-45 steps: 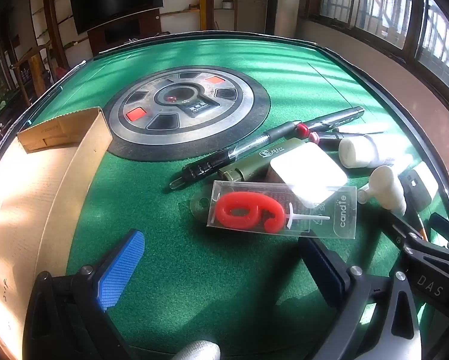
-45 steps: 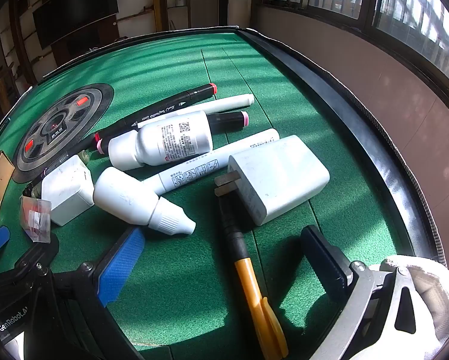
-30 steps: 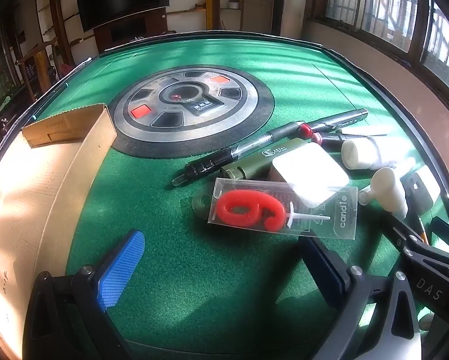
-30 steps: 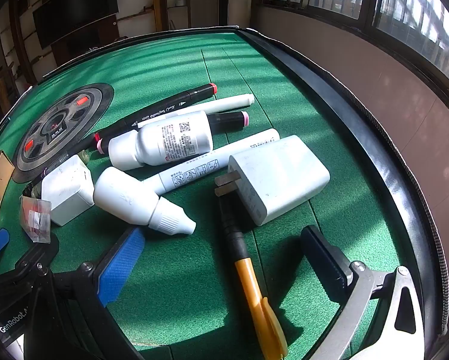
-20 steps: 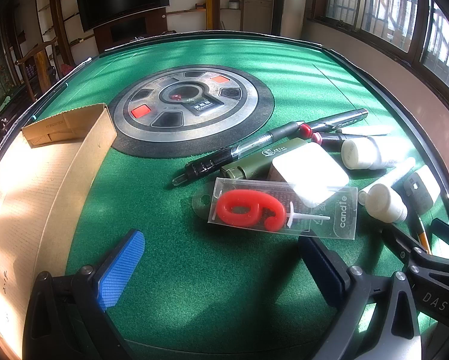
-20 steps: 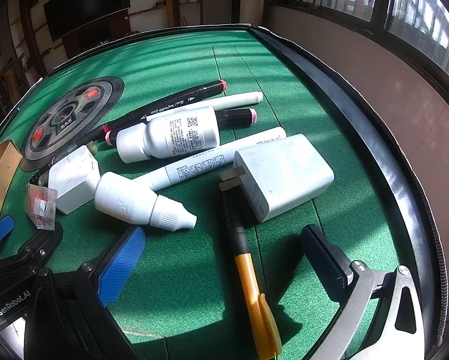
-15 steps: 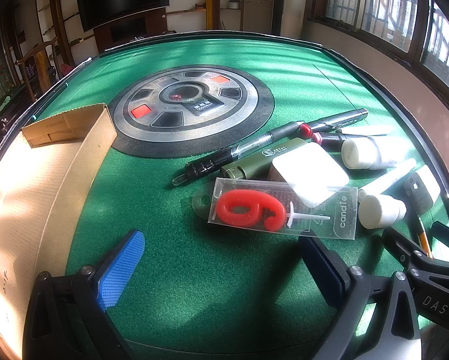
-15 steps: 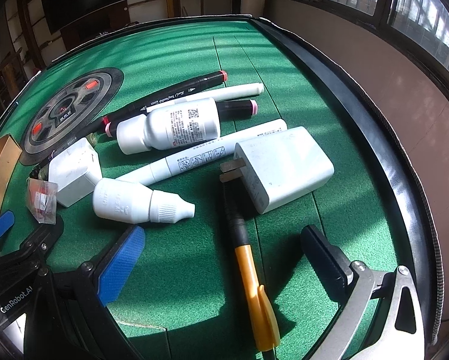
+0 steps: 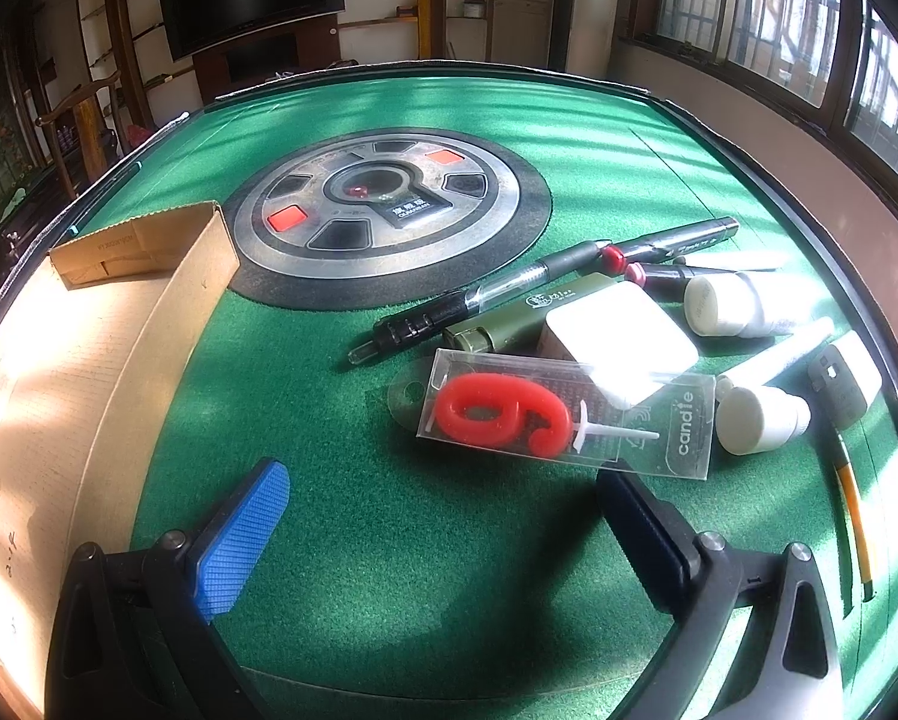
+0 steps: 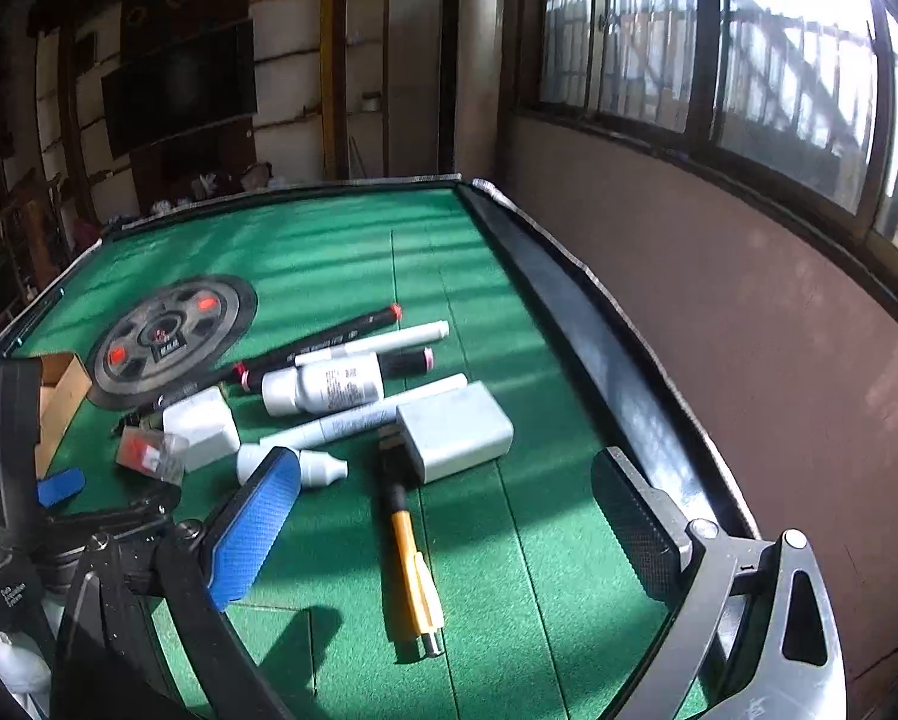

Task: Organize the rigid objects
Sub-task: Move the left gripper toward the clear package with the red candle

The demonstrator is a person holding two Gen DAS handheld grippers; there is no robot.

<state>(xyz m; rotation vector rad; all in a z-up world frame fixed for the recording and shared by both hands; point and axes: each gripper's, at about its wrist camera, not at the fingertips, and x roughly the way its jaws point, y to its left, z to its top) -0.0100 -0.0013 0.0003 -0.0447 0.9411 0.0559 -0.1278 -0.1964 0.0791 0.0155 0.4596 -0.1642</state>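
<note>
Cardboard box | nothing visible inside | candle pack on felt

Near felt bare — clutter beyond.

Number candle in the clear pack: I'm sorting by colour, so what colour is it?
Red. The number candle shows best in the left wrist view.

Left gripper: black frame, silver screws, blue ribbed pad, dark pad. Right gripper: same build, grey arm.
</note>
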